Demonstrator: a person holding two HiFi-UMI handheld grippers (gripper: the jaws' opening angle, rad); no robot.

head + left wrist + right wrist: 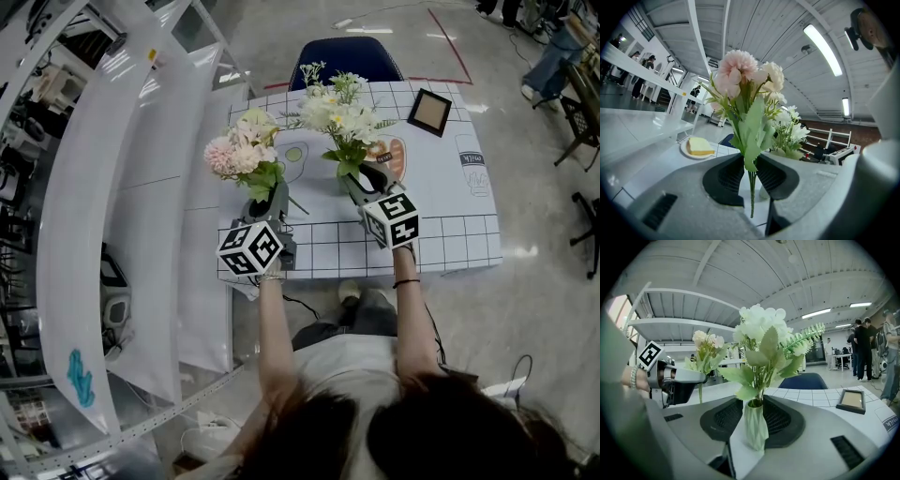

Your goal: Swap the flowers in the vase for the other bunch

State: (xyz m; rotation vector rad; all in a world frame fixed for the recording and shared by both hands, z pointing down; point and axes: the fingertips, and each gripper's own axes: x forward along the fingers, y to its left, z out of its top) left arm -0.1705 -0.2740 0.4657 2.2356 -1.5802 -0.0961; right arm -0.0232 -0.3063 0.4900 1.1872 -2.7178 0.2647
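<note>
My left gripper (277,197) (750,176) is shut on the thin green stems of a pink and cream bunch (242,150) (740,75), which it holds upright over the table's left part. My right gripper (361,178) (754,420) is shut on a pale green faceted vase (755,427) that holds the white bunch (339,111) (761,329). In the head view the leaves and jaws hide the vase. The two bunches stand side by side and apart. From the right gripper view, the left gripper (679,378) and its pink bunch (705,343) show at the left.
The table (450,234) wears a white grid cloth. A small picture frame (429,112) (853,400) lies at its far right, and a plate with a yellow slice (698,147) sits behind the flowers. A blue chair (352,58) stands beyond, and white shelving (141,187) runs along the left.
</note>
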